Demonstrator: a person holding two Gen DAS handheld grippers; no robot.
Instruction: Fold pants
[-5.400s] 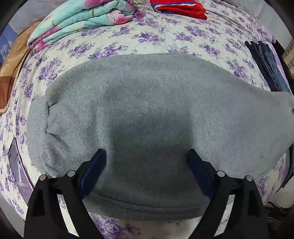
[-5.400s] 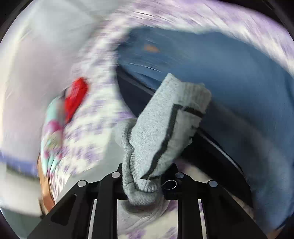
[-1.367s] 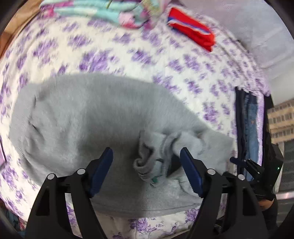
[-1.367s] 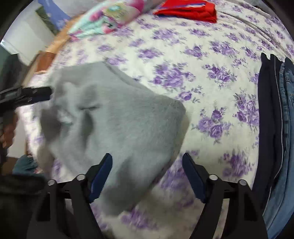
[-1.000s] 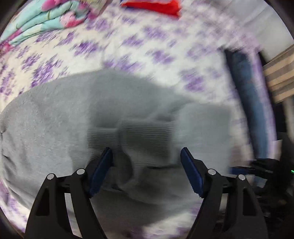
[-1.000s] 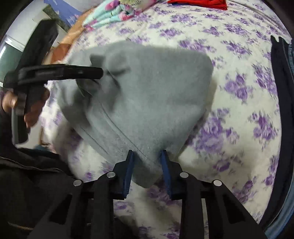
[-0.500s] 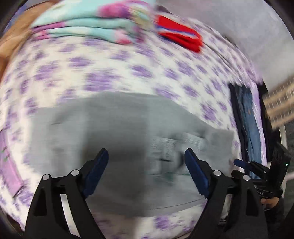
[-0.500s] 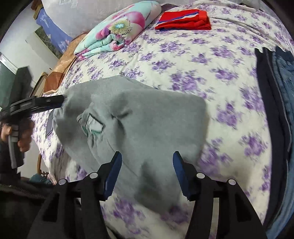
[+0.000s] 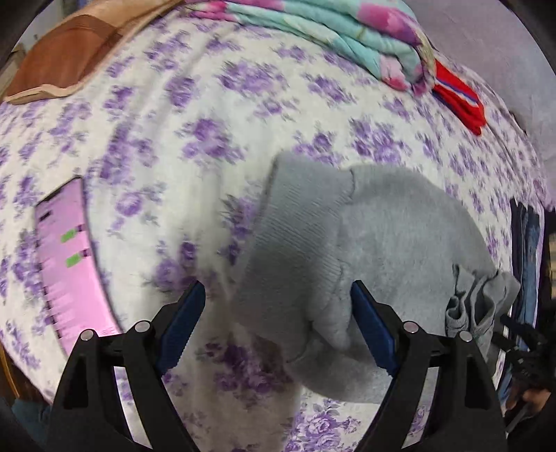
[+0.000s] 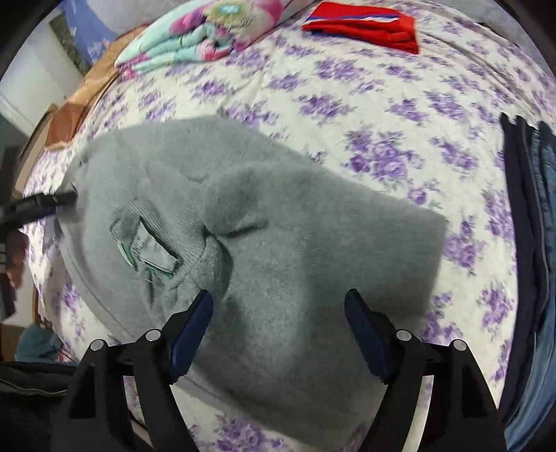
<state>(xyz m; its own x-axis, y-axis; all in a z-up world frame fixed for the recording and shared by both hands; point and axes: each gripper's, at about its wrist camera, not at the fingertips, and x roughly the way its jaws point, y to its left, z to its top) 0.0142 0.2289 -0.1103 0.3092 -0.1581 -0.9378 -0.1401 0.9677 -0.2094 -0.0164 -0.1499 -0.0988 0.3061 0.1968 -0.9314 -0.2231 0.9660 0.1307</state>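
Note:
Grey fleece pants [image 9: 392,250] lie folded on a bed with a purple-flowered sheet [image 9: 215,139]. In the left wrist view the ribbed waistband end [image 9: 295,236] sits between the fingers of my open left gripper [image 9: 276,309], which hovers just over it. In the right wrist view the pants [image 10: 312,243] fill the middle, with a ribbed cuff and label [image 10: 153,243] lying on top. My right gripper [image 10: 278,316] is open and empty above the near edge of the pants. The left gripper's tip [image 10: 45,201] shows at the pants' far left edge.
A folded floral quilt [image 10: 194,38] and a red folded garment [image 10: 368,27] lie at the far side of the bed. Dark and blue jeans [image 10: 531,222] lie along the right edge. A pink-screened phone [image 9: 69,264] lies on the sheet at left. A brown pillow [image 9: 69,55] is far left.
My left gripper has swung left, to the waistband end of the pants, and the phone has come into view. My right gripper has stayed open over the pants and come a little closer.

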